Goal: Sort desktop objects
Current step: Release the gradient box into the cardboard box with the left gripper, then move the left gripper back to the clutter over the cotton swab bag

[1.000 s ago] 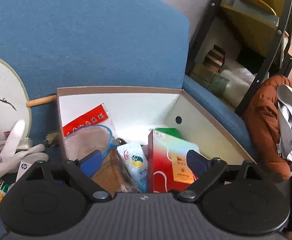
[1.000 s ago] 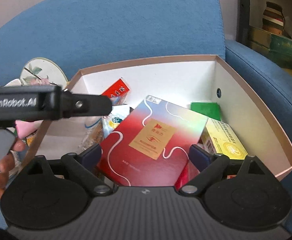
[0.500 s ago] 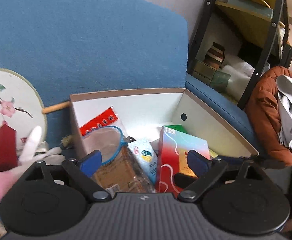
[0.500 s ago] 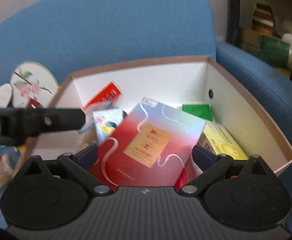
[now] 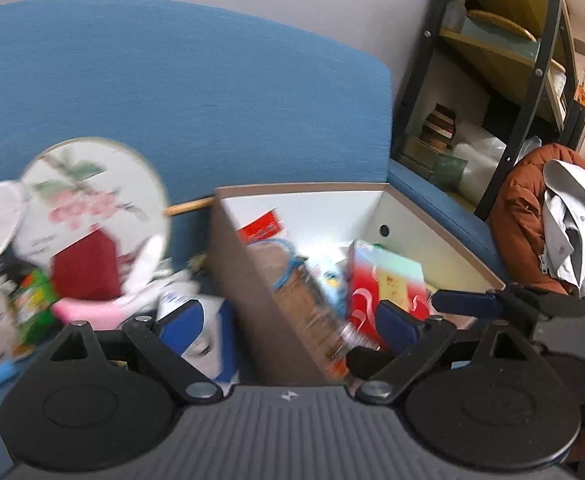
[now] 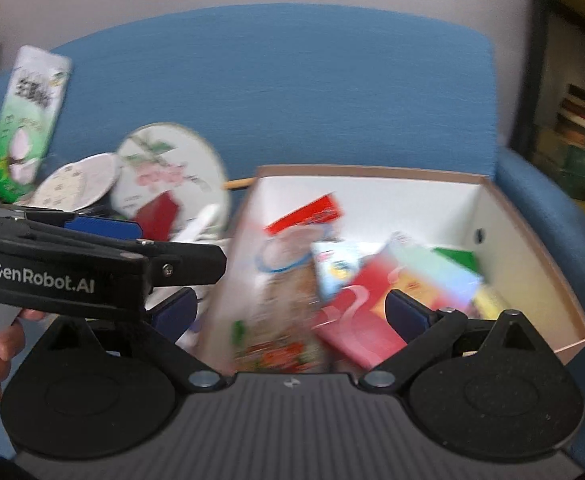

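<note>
A brown cardboard box (image 5: 444, 224) (image 6: 540, 248) with a white inside sits on a blue sofa and holds a red gift box (image 5: 384, 284) (image 6: 376, 304), snack packs (image 6: 284, 320), a red packet (image 6: 308, 212) and a green box (image 6: 456, 258). My left gripper (image 5: 288, 320) is open and empty, straddling the box's left wall. My right gripper (image 6: 292, 312) is open and empty above the box's near left part. Loose things lie left of the box: a round painted fan (image 5: 92, 196) (image 6: 168, 168), a pink and white glove (image 5: 132, 284), a dark red box (image 5: 86, 264).
A black metal shelf (image 5: 504, 80) with boxes stands at the right. An orange jacket with a grey garment (image 5: 548, 216) lies beside it. A green and white packet (image 6: 24, 120) leans on the sofa back at the left. The left gripper's body (image 6: 92, 264) crosses the right wrist view.
Both grippers have moved left and back. The pile left of the box has come into view. The box's contents look unmoved. Both views are blurred by motion.
</note>
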